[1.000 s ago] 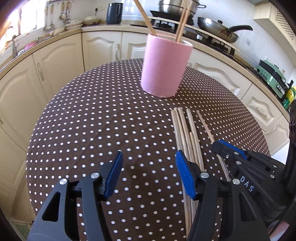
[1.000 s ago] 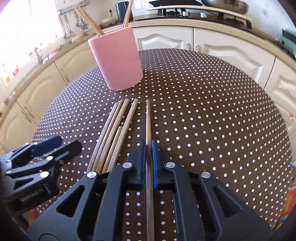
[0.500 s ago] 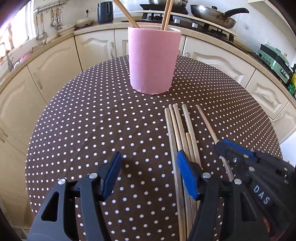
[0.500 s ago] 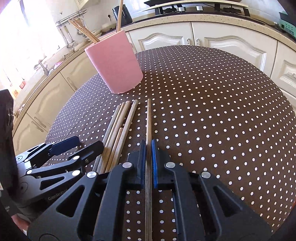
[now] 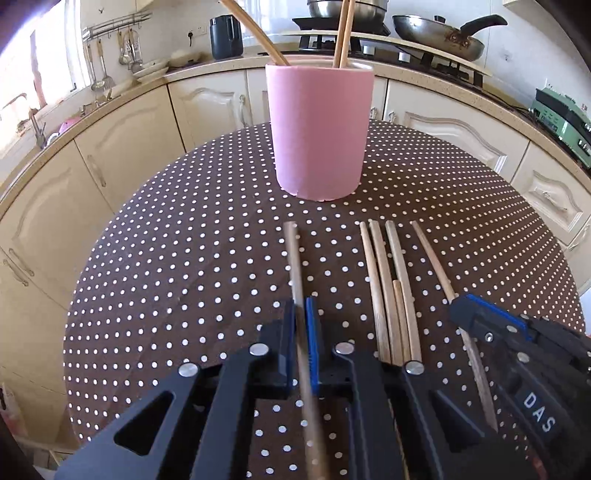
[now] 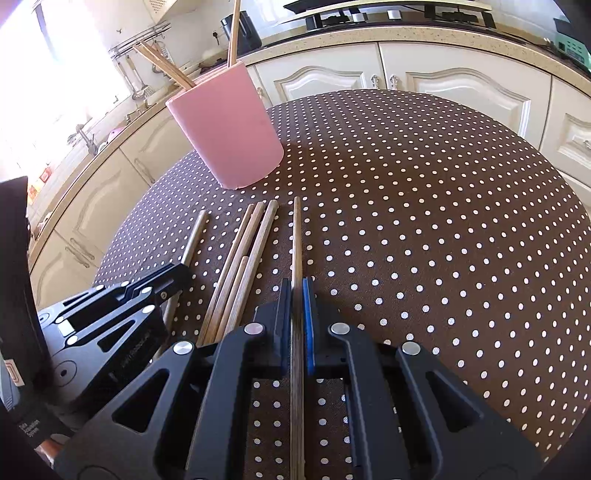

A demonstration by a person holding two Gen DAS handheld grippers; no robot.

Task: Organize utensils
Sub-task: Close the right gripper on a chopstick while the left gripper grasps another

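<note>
A pink cup (image 5: 317,129) with a few chopsticks standing in it sits at the far side of the dotted brown table (image 5: 177,266). My left gripper (image 5: 300,306) is closing its jaws, and the blue pads press on a wooden chopstick (image 5: 293,258) that points toward the cup. Several loose chopsticks (image 5: 384,280) lie side by side just to its right. Further right, my right gripper (image 6: 296,286) is shut on another chopstick (image 6: 296,236) lying on the cloth. The right wrist view shows the cup (image 6: 229,133) at upper left and the left gripper (image 6: 177,273) beside the bundle (image 6: 243,254).
Cream kitchen cabinets (image 5: 122,147) and a counter curve around the round table. A stove with a pan (image 5: 439,33) and a dark kettle (image 5: 225,33) stand on the counter behind the cup. The table's edge falls away on the left and right.
The left gripper, wide open before, slid over the leftmost chopstick and closed on it. The right gripper kept its hold on its chopstick and stayed in place.
</note>
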